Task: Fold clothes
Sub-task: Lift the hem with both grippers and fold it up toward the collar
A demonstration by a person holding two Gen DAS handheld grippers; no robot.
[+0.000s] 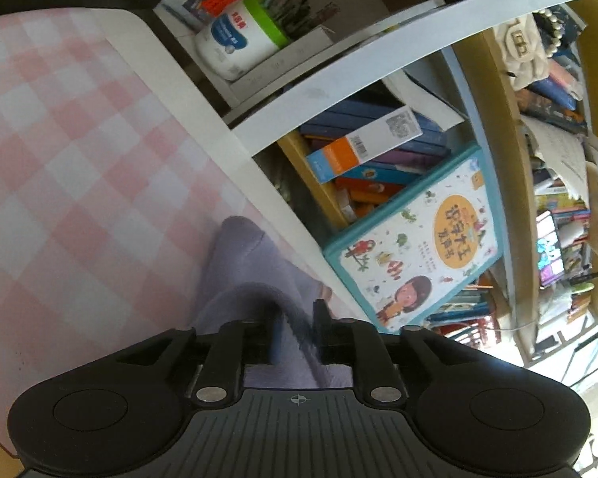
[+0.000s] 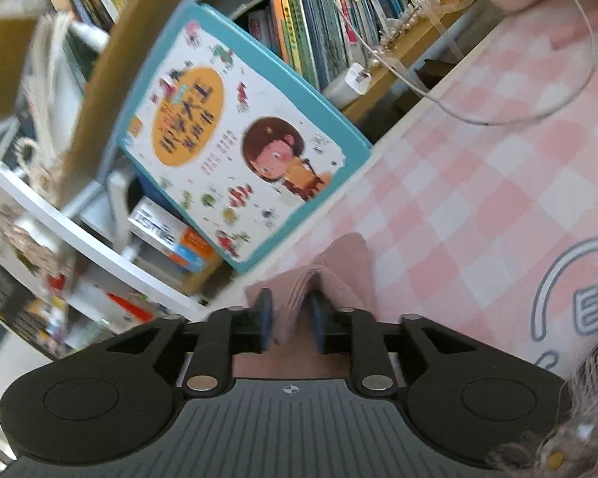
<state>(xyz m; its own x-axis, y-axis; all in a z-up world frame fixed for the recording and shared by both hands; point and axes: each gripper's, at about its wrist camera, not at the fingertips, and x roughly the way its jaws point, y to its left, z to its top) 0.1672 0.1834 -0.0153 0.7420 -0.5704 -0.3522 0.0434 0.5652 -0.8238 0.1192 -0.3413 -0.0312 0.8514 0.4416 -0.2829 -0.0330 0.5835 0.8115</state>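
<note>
Over the pink checked counter (image 1: 71, 151), both tools are clamped on cloth: left tool (image 1: 295, 326) on purple cloth (image 1: 255, 263), right tool (image 2: 289, 320) on pinkish cloth (image 2: 339, 267).

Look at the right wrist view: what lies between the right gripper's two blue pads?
A bunched fold of pinkish cloth sits pinched between the right gripper pads, above the pink checked tablecloth. The right wrist view shows this.

two grippers (image 1: 297, 328) (image 2: 290, 320), one garment (image 1: 255, 275), one picture book (image 1: 414, 247)
</note>
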